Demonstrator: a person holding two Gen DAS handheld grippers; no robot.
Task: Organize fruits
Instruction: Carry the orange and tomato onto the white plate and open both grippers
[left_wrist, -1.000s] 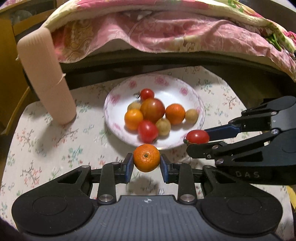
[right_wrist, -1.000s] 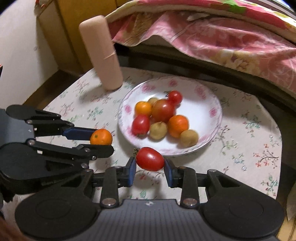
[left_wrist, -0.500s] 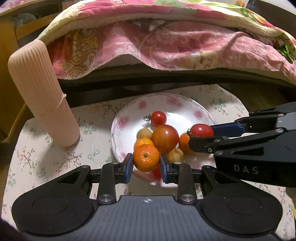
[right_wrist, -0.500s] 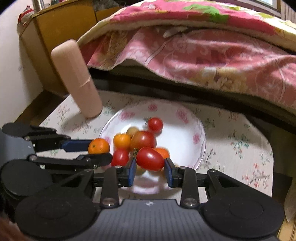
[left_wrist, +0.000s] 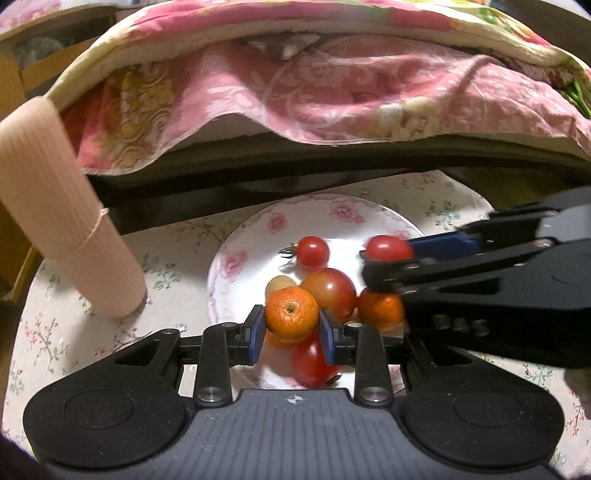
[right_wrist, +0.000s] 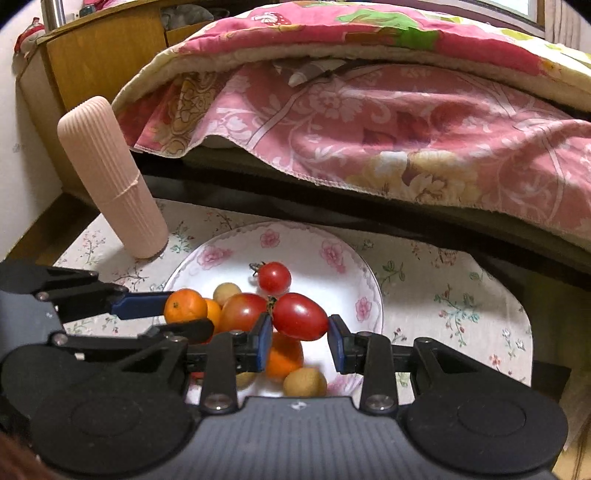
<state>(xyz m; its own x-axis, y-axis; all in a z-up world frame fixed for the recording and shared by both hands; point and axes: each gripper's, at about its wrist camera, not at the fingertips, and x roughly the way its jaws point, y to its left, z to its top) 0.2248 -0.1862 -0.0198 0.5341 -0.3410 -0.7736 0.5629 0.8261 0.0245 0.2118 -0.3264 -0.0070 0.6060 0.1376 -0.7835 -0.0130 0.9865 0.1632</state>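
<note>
My left gripper (left_wrist: 291, 328) is shut on a small orange mandarin (left_wrist: 291, 314) and holds it over the near side of a white plate (left_wrist: 243, 258) with pink flowers. My right gripper (right_wrist: 300, 338) is shut on an oval red tomato (right_wrist: 300, 316) and holds it over the same plate (right_wrist: 332, 251). The plate holds several fruits: a small red tomato (right_wrist: 274, 277), a large tomato (right_wrist: 242, 312), an orange (right_wrist: 284, 356) and round tan fruits (right_wrist: 304, 382). Each gripper shows in the other's view: the right one (left_wrist: 388, 254), the left one (right_wrist: 184, 310).
A tall ribbed pink cylinder (left_wrist: 59, 210) stands left of the plate on the floral tablecloth (left_wrist: 74, 332). A pink quilt (left_wrist: 314, 92) hangs over a dark ledge behind the table. A wooden cabinet (right_wrist: 99, 62) stands at the back left.
Both grippers have moved forward from the table's near side to over the plate, each still holding its fruit. The tomato is now over the plate's middle.
</note>
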